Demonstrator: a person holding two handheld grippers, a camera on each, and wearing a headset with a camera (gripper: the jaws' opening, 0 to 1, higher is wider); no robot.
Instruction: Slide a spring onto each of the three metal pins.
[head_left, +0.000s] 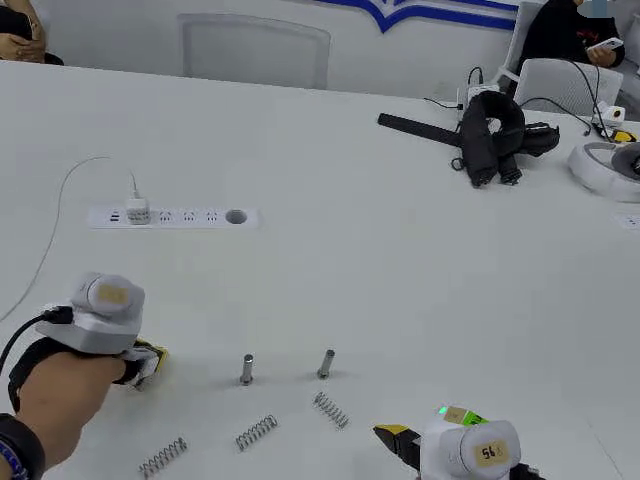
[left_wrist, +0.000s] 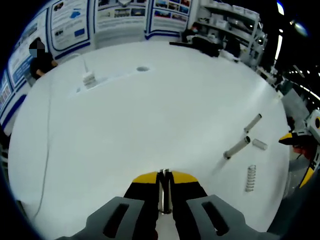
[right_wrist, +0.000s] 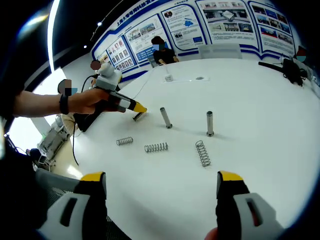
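Observation:
Two metal pins (head_left: 247, 368) (head_left: 326, 363) stand upright on the white table (head_left: 400, 260). In front of them lie three springs (head_left: 163, 456) (head_left: 256, 432) (head_left: 330, 409), apart from each other. My left gripper (head_left: 150, 362), held in a hand at the left, is shut on a third metal pin (left_wrist: 164, 192) close to the table top. From the right gripper view that left gripper (right_wrist: 136, 111) sits left of the pins (right_wrist: 165, 118) (right_wrist: 209, 123). My right gripper (right_wrist: 160, 180) is open and holds nothing, a little short of the nearest spring (right_wrist: 202, 153).
A white power strip (head_left: 190, 217) with a plugged-in charger (head_left: 137, 210) and its cable lies further back on the left. A black strapped headset (head_left: 495, 135) and a white device (head_left: 605, 165) sit at the far right. Chairs and seated people line the far edge.

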